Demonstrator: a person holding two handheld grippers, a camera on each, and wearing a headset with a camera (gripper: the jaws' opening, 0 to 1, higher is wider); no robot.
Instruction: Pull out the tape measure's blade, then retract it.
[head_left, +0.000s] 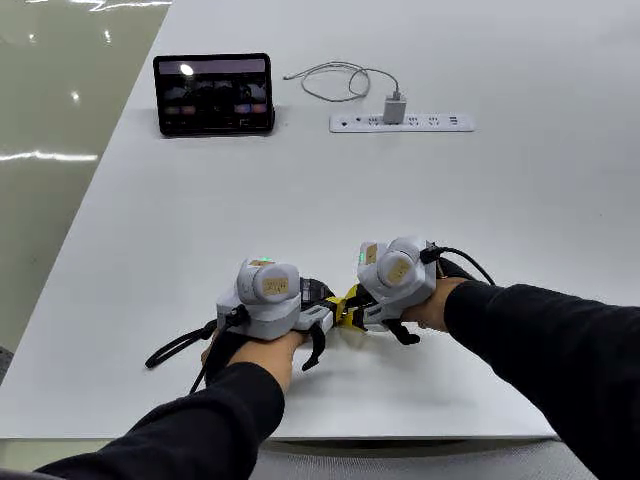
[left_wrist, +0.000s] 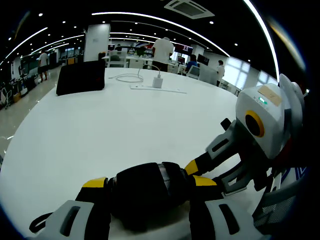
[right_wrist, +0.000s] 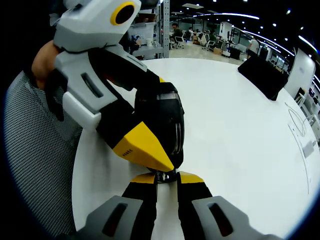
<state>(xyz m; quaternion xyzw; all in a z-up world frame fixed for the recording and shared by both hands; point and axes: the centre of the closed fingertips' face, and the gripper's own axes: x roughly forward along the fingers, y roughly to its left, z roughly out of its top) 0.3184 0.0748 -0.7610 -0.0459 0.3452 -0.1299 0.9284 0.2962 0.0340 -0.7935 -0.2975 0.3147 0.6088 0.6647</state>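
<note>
The tape measure (left_wrist: 150, 192) is a black case, lying low over the white table (head_left: 300, 200) near its front edge. My left gripper (left_wrist: 150, 182) is shut on the case, one yellow-tipped jaw on each side. My right gripper (right_wrist: 166, 177) meets it from the right, shut on the blade's end hook (right_wrist: 165, 174) right at the case (right_wrist: 162, 117); no length of blade shows between them. In the head view the left gripper (head_left: 322, 312) and the right gripper (head_left: 352, 308) touch tip to tip, with the case (head_left: 316, 292) between them.
A dark tablet (head_left: 213, 93) stands at the far left of the table. A white power strip (head_left: 402, 122) with a charger and a coiled white cable (head_left: 335, 80) lies at the back. The table's front edge (head_left: 300, 435) runs just below my hands.
</note>
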